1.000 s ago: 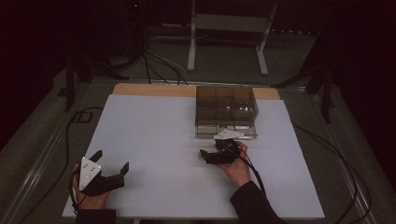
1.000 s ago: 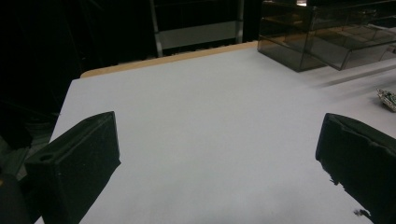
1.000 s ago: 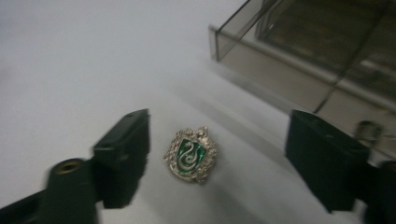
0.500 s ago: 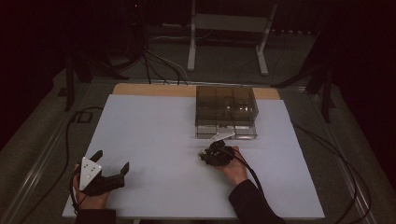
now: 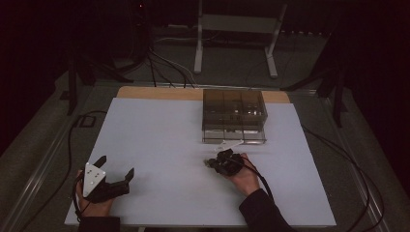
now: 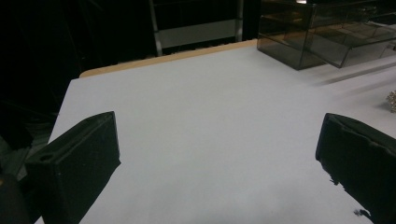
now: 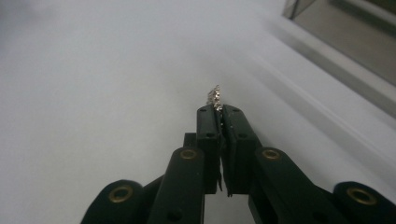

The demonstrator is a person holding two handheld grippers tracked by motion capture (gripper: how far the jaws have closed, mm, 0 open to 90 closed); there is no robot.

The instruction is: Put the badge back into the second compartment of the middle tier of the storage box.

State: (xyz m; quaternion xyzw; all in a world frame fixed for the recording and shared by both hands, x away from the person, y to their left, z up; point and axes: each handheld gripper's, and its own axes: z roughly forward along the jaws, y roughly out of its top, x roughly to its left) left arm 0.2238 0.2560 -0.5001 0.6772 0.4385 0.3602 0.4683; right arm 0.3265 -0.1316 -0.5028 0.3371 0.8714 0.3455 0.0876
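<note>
Silvery chain [image 7: 215,97] sits pinched in my right gripper [image 7: 219,108] (left gripper [image 6: 219,154] spread wide, idle); next, probably the drawer organizer [image 5: 234,116].

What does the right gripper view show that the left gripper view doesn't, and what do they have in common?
The right gripper view shows the right gripper with its fingers closed on a small sparkly silver item, possibly jewellery, poking out past the tips. The left gripper view shows the left gripper with its fingers spread wide and nothing between them, plus the table's wooden far edge and a metal stand in the dark behind. Both take in the white tabletop and the smoky clear plastic drawer organizer, which sits at the right gripper view's upper right corner.
</note>
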